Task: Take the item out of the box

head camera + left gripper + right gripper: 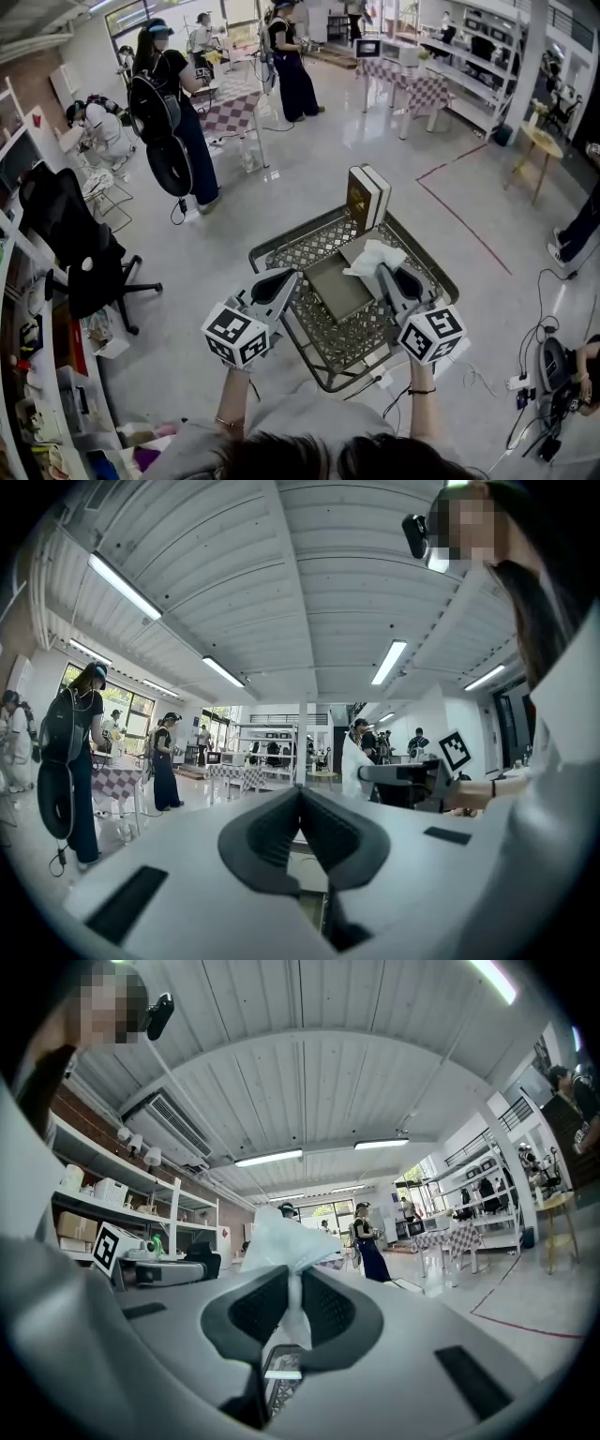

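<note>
Head view steeply down, close over basket (272, 246), both gripper views low, level, facing far, sharing checkered table (234, 774) (453, 1239)

Over a wire mesh basket (281, 247) on the floor, the right gripper (386, 274) pinches a crumpled white tissue (373, 257) above a flat grey box (337, 289); the left gripper (281, 280) hovers alongside.

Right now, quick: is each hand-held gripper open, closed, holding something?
Left hand-held gripper: closed, empty.
Right hand-held gripper: closed on a white crumpled sheet.
</note>
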`<state>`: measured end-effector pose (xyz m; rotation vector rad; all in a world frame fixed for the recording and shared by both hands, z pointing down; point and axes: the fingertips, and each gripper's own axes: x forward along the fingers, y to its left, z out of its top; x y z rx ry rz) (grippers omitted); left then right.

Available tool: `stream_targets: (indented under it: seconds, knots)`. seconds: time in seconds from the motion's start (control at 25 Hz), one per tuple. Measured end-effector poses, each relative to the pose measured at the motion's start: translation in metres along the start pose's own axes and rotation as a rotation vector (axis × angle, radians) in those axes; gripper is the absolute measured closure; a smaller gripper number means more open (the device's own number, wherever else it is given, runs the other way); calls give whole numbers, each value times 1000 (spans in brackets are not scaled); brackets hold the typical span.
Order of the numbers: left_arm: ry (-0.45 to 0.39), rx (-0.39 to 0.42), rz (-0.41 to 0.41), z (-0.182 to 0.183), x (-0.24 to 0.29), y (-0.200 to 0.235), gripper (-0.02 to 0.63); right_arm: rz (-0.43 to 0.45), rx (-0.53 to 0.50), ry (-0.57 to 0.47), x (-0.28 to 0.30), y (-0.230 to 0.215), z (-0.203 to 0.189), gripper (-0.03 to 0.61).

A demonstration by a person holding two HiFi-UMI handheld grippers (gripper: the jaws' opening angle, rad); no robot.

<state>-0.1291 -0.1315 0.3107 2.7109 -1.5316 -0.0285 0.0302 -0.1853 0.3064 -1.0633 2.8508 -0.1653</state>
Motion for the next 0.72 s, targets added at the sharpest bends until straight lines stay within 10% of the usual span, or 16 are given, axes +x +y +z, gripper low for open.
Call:
stream_targets:
  seconds: [0.72]
  knots:
    - [-1, 0, -10, -3, 3, -12, 597, -13, -31, 14, -14, -8, -6, 518]
